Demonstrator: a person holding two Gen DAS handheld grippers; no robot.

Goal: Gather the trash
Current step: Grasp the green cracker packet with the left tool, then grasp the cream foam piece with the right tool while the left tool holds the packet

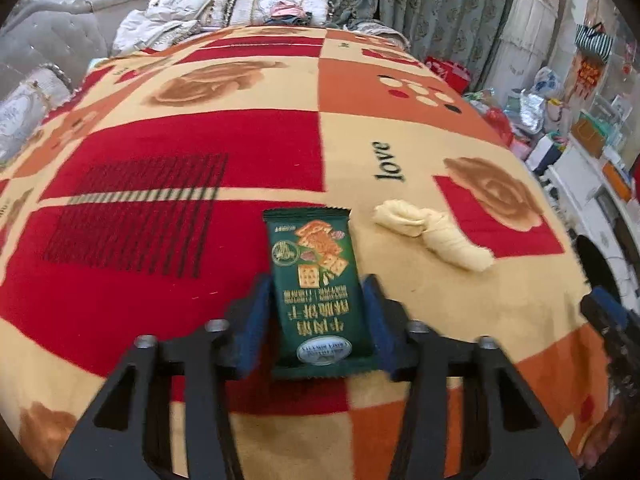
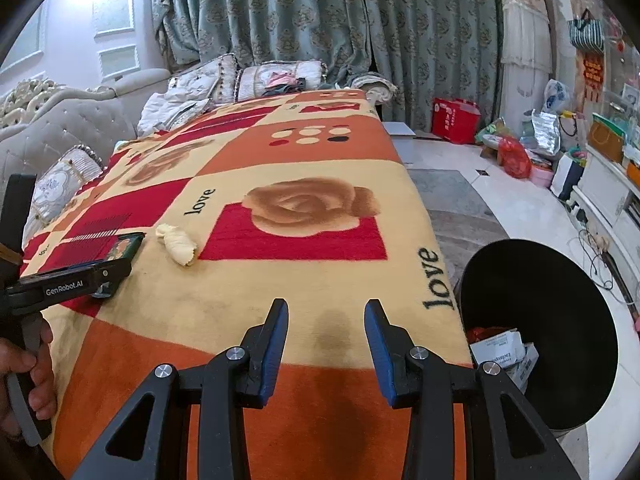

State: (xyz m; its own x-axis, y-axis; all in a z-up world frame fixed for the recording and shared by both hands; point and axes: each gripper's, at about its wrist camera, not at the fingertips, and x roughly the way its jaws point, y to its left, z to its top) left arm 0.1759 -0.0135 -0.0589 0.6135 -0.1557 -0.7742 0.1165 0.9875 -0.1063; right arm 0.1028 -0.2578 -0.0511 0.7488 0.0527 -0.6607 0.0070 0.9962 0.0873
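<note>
Green cracker packet [image 1: 316,280] lies flat on the patterned blanket [image 1: 168,128], its near half between the left gripper's [image 1: 316,300] blue pads. Both pads sit at or against the packet's long edges; blur makes it hard to tell whether they press. Packet not lifted; its far end sticks out beyond the fingertips.

Landmark: the packet. Just to its right, apart from it, lies a crumpled cream tissue [image 1: 432,236], outside the jaws. The word "love" [image 1: 388,162] is printed on the blanket beyond it.

Right gripper [image 2: 326,312] hovers over the blanket's near edge, well right of the packet, jaws partly open with nothing between them. Black trash bin [image 2: 560,280] stands on the floor past the blanket's right edge, paper scraps [image 2: 504,350] inside. A hand [image 2: 28,364] grips the left tool's handle.
</note>
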